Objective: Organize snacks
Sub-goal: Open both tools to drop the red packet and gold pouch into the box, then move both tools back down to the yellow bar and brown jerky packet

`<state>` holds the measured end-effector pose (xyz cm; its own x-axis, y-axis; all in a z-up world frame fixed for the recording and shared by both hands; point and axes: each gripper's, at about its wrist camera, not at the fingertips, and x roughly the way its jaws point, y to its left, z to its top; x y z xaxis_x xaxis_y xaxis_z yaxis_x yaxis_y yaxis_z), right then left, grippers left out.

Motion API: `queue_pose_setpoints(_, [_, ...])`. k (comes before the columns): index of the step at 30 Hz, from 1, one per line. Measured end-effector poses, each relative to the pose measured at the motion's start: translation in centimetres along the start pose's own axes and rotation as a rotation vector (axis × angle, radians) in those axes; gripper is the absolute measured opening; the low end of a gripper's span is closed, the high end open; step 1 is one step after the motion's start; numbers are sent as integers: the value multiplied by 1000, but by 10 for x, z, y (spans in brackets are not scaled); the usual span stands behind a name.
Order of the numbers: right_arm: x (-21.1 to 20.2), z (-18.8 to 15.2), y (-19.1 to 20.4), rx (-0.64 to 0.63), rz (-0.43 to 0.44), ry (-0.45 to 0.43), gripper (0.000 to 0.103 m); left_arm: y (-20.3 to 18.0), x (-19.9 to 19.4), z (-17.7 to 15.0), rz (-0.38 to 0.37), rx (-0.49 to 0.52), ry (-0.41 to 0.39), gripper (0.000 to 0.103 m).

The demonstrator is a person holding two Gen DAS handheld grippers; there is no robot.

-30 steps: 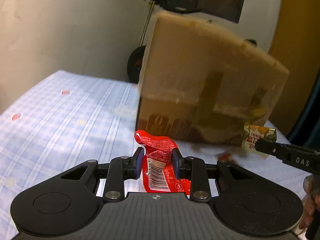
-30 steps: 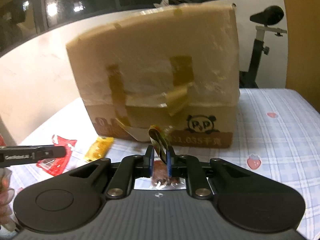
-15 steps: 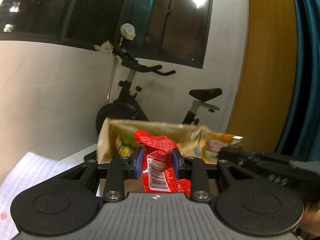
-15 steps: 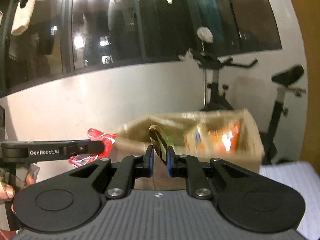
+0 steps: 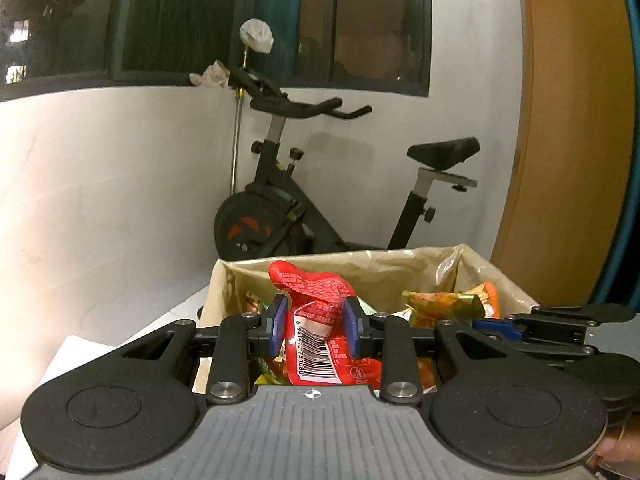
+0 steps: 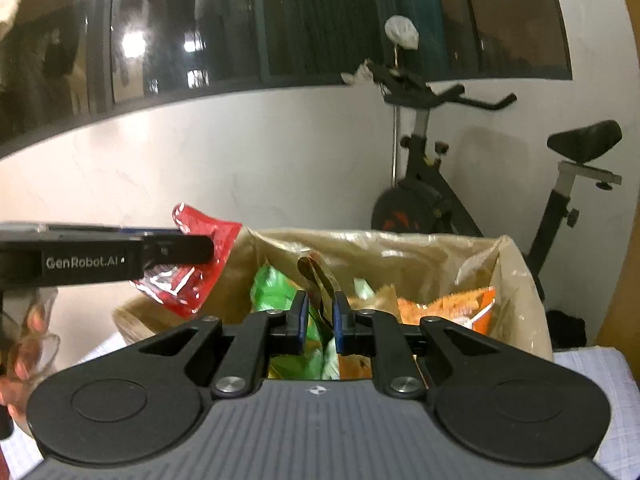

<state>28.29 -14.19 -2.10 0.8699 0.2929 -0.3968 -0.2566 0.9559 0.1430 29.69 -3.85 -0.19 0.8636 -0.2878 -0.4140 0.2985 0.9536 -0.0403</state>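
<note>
Two snack packets poised over the open cardboard box [image 6: 516,280]: left gripper [image 5: 316,326] is clamped on a red packet [image 5: 320,320], held upright w/ barcode facing the camera, just above the box's near-left rim; right gripper [image 6: 320,316] pinches a thin brown-gold packet [image 6: 316,280], long axis vertical, approx. over the box's middle, above green and orange bags [image 6: 460,308] already inside. Drop looks straight down for both; right appears better centred, though fisheye distortion blurs depth. Exercise bike [image 5: 304,200] stands behind the box.
</note>
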Motion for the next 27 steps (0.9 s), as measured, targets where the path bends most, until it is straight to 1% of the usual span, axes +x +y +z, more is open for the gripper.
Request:
queue_pose_setpoints(3, [1,-6,0,-22,-14,20,15,3,9,0,-6,1,27,33])
queue_pose_setpoints(5, [0,-8,-1,-24,-20,14,19,4,13,-1,1,14,47,34])
queue_pose_setpoints(6, [-2,-9,-1,-24,-22,10,21,5,14,-1,2,18,52,39])
queue_pose_setpoints(7, [-3,-9,0,-25,-22,9,26,6,15,-2,-1,19,53,43])
queue_pose_setpoints(8, [-5,-9,0,-29,-22,6,28,7,13,-3,-2,18,48,53])
queue_pose_setpoints(9, [-7,-10,1,-37,-22,2,32,10,9,-5,-3,17,41,58])
queue_pose_setpoints(11, [-13,-11,4,-51,-30,-10,35,13,4,-7,-3,19,34,62])
queue_pose_setpoints(13, [-17,-13,5,-50,-31,-22,44,14,0,-8,1,24,34,64])
queue_pose_setpoints(15, [-23,-14,4,-38,-34,-36,46,17,-6,-10,0,11,39,67])
queue_pose_setpoints(17, [-30,-14,2,-29,-42,-54,51,20,-15,-11,-6,-10,42,69])
queue_pose_setpoints(18, [-34,-14,2,-26,-42,-68,54,20,-20,-12,-11,-13,35,70])
queue_pose_setpoints(21, [-50,-16,4,-14,-35,-114,54,20,-34,-16,-6,-11,4,70])
queue_pose_setpoints(27, [-74,-27,7,-20,-53,-171,55,23,-58,-30,24,3,-60,70])
